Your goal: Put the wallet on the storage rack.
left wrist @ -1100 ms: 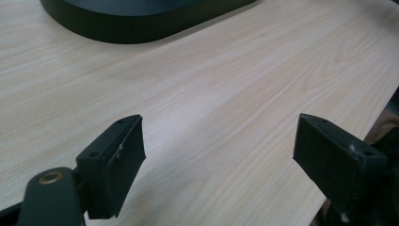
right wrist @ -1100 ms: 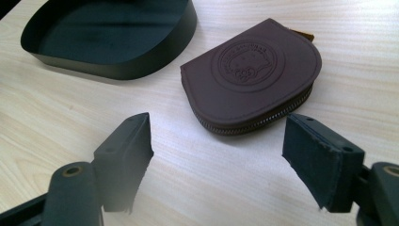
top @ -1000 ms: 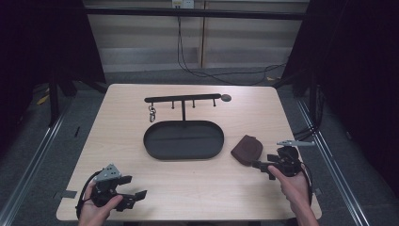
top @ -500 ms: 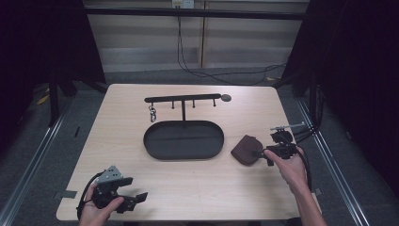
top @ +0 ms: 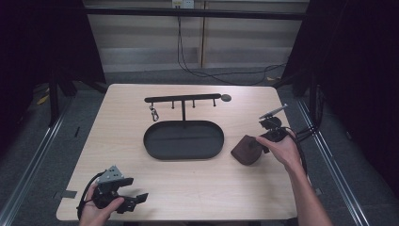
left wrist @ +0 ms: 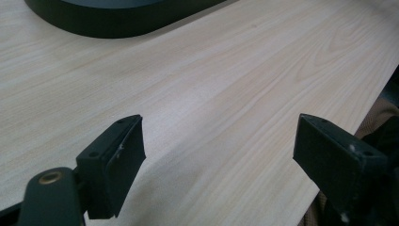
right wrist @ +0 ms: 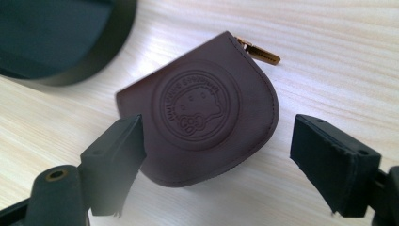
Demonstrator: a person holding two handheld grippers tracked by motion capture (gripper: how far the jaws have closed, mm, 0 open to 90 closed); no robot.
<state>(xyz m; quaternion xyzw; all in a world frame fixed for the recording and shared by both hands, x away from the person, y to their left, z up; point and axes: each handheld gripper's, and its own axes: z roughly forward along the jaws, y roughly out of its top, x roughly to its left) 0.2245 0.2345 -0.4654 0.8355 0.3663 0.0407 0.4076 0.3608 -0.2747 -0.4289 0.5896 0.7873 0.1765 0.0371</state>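
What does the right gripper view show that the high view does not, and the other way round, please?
The right gripper view alone brings out the round embossed stamp on the brown leather pouch and its gold zipper pull, with the right gripper's fingers spread wide on either side of it. The high view alone takes in the hook rack with a clip hanging from it, and the left gripper near the table's front edge. Both share the pouch, the black oval tray beside it and the wooden table.
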